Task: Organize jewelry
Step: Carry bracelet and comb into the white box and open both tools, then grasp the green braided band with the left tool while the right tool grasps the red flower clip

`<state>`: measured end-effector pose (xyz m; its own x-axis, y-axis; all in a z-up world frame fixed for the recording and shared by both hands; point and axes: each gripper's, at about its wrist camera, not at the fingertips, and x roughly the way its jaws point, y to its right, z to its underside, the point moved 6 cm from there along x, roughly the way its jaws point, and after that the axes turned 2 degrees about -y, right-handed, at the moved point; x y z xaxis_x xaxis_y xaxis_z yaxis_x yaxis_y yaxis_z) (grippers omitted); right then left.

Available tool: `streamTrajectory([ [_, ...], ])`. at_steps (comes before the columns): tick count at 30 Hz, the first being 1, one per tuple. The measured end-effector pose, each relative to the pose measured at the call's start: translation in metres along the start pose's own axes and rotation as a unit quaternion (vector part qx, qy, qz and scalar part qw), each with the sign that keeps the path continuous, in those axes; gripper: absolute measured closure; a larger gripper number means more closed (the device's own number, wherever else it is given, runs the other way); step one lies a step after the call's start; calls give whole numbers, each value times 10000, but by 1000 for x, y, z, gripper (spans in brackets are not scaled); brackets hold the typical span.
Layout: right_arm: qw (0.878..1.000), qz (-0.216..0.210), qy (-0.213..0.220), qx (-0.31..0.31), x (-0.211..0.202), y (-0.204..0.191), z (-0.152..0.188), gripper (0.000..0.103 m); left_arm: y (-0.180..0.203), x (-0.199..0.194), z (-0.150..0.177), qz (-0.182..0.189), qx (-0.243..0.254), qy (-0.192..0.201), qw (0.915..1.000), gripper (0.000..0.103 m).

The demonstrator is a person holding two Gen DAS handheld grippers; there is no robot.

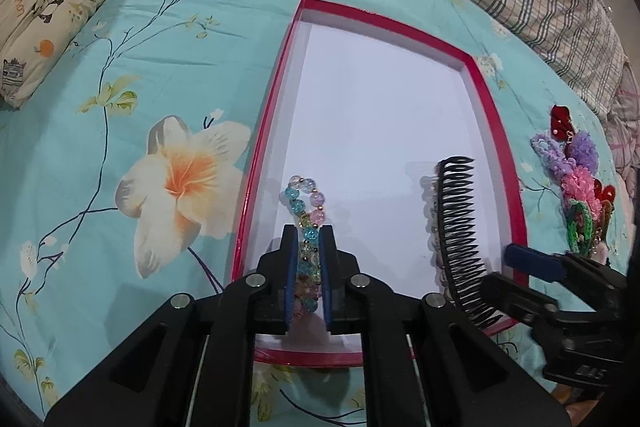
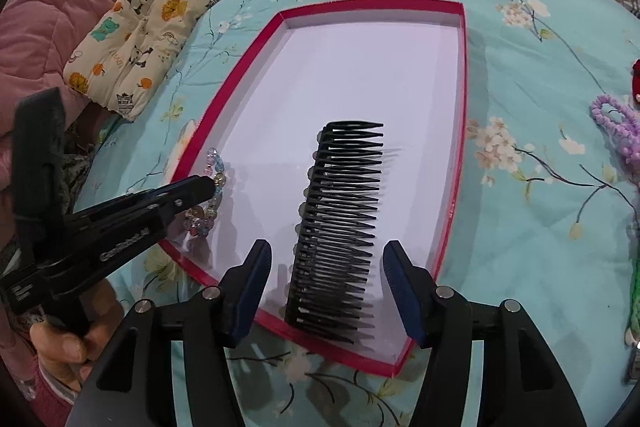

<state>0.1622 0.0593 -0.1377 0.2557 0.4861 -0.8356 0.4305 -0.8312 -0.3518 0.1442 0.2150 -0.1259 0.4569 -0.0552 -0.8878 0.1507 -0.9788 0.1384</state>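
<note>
One bead bracelet (image 1: 306,215) in left tongs (image 1: 307,281), one black comb (image 2: 340,227), one red-rimmed tray (image 2: 360,5)

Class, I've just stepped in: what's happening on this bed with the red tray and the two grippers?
A person is sorting jewelry and hair pieces into a red-rimmed tray on a floral bedsheet. The left gripper is shut on a beaded bracelet, holding it over the tray's near left corner. The right gripper is open, with a black hair comb lying in the tray between its fingers. Knitted hair ties wait on the sheet to the right of the tray.
</note>
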Motion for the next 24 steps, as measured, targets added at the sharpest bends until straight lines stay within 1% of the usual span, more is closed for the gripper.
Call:
streamTrajectory([
  [2,10000,10,64,7,-7,1,1,43,-1,1,1,-37,-4,-35,10000,86],
  [3,9999,24,109,26,-12,2,1,43,-1,1,1,-51,-5,-36,10000,78],
  [5,9998,11,190,77,-21,5,2,43,1,-1,1,-20,16,-4,10000,73],
  [8,9993,55,339,138,-37,12,5,43,7,-8,3,-61,116,50,9999,61],
  [9,9990,96,406,166,-44,17,7,43,10,-10,3,-98,155,80,9998,53],
  [10,9988,122,439,200,-48,20,8,43,12,-12,3,-115,182,106,9997,50],
  [12,9978,204,550,313,-61,32,12,43,18,-20,3,-39,207,187,9996,50],
  [14,9965,331,660,394,-72,43,15,43,24,-28,0,34,219,261,9994,47],
  [17,9938,483,778,634,-90,67,24,42,36,-37,-4,99,279,353,9989,46],
  [24,9839,841,1002,1218,-127,125,50,42,74,-47,-5,325,525,401,9973,46],
])
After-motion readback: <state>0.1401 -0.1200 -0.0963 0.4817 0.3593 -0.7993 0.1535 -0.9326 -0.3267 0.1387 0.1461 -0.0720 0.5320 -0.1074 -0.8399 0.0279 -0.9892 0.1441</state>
